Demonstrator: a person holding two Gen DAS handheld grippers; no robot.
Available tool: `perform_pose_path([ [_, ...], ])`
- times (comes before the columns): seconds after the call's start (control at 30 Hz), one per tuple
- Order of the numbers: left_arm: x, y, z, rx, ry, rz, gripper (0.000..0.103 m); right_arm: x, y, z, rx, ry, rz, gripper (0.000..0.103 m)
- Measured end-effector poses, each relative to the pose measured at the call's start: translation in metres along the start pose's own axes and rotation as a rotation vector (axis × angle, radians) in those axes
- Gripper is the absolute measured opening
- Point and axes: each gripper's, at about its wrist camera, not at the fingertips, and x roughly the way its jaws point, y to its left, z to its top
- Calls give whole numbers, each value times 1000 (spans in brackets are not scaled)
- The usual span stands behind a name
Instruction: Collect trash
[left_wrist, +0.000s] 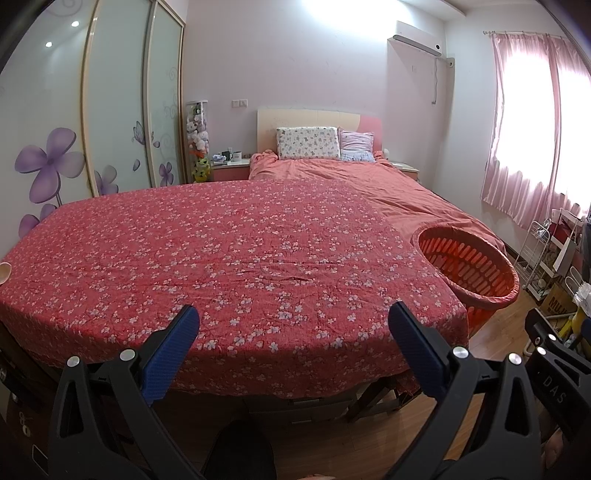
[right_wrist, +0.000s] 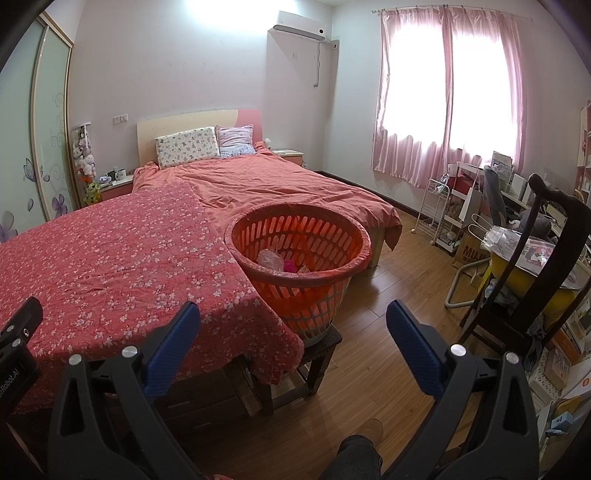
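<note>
Left wrist view looks across a table draped in a red cloth with small white flowers (left_wrist: 229, 251); the left gripper (left_wrist: 293, 345) hangs at its near edge, blue-padded fingers (left_wrist: 171, 352) spread wide with nothing between them. At the table's right edge stands a round orange slotted plastic basket (left_wrist: 476, 273). In the right wrist view the right gripper (right_wrist: 293, 345) is likewise wide apart and holds nothing, near the table's near right corner. The basket (right_wrist: 299, 258) rests on a dark wooden stool (right_wrist: 317, 354) touching the cloth's edge, with crumpled pink and clear wrappers (right_wrist: 275, 260) lying inside on its bottom.
</note>
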Motion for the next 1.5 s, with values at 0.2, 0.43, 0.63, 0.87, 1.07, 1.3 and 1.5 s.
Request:
perform_pose_path([
  [0.2,0,0,0,0,0,0,101,0,0,0,0,1,0,98],
  [0.43,1,0,0,0,1,0,101,0,0,0,0,1,0,98],
  [0.63,1,-1,-1,-1,3,-1,101,0,0,0,0,1,0,98],
  [0.87,2,-1,-1,-1,4,-1,101,0,0,1,0,2,0,98],
  [1.07,2,-2,-3,0,4,2,101,0,0,1,0,2,0,98],
  [1.3,3,-1,-4,0,7,2,101,0,0,1,0,2,0,98],
  [1.5,3,-1,-5,0,6,2,101,0,0,1,1,2,0,98],
])
